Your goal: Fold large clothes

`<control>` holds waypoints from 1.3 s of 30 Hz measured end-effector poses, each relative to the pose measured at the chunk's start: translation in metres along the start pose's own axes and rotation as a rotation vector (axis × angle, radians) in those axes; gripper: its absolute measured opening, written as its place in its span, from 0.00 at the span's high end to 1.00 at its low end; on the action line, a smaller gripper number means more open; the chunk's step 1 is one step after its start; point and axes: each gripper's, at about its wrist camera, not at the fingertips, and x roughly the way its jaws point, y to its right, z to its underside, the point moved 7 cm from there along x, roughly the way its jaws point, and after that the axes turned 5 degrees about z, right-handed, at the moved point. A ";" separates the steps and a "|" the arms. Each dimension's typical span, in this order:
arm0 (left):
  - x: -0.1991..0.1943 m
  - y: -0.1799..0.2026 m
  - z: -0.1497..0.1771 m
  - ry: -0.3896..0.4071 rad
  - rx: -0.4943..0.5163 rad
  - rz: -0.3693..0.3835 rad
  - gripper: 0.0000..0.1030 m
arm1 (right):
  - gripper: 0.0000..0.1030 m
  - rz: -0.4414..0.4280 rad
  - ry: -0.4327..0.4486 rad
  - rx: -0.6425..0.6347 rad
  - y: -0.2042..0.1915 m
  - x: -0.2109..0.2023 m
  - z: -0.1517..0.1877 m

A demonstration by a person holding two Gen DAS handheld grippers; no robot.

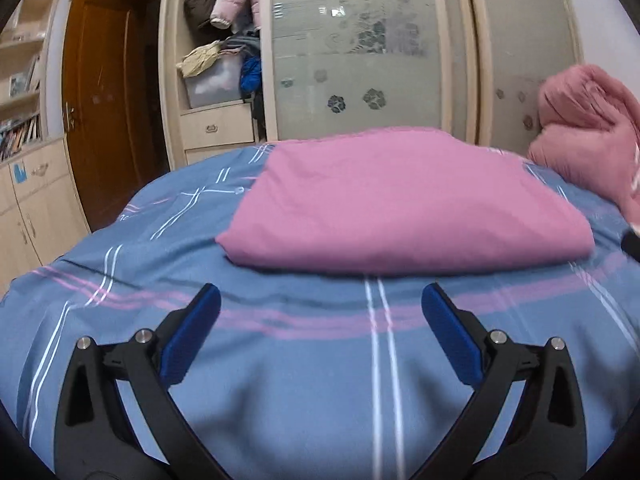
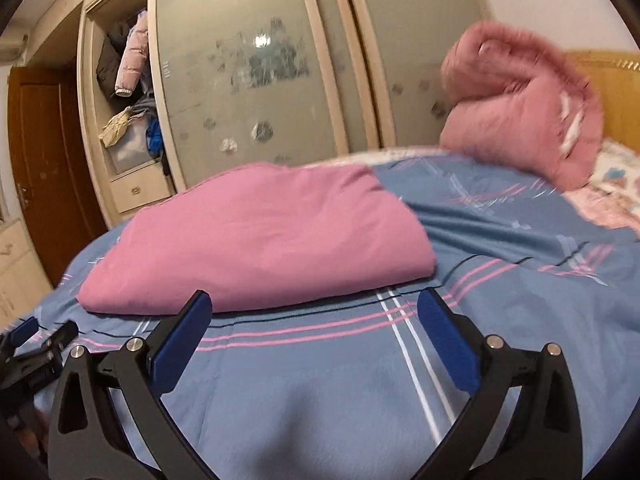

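The left gripper hovers low over the blue striped bedspread, fingers spread wide and gripping nothing. The right gripper hangs beside it, likewise spread and empty. Just ahead of both, a folded pink cloth lies flat toward the bed's far edge. A bundled pink jacket sits near the bed's far right corner.
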 end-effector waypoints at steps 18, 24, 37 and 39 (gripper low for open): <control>-0.048 0.030 0.021 0.004 -0.013 0.090 0.02 | 0.01 -0.068 0.005 -0.050 -0.037 -0.047 0.027; -0.046 0.023 0.022 0.033 -0.048 0.095 0.02 | 0.01 -0.062 0.065 -0.078 -0.034 -0.047 0.024; -0.029 0.030 0.025 0.061 -0.026 0.093 0.02 | 0.01 -0.047 0.079 -0.118 -0.044 -0.033 0.030; -0.032 0.032 0.023 0.073 -0.014 0.099 0.02 | 0.01 -0.054 0.082 -0.114 -0.045 -0.035 0.028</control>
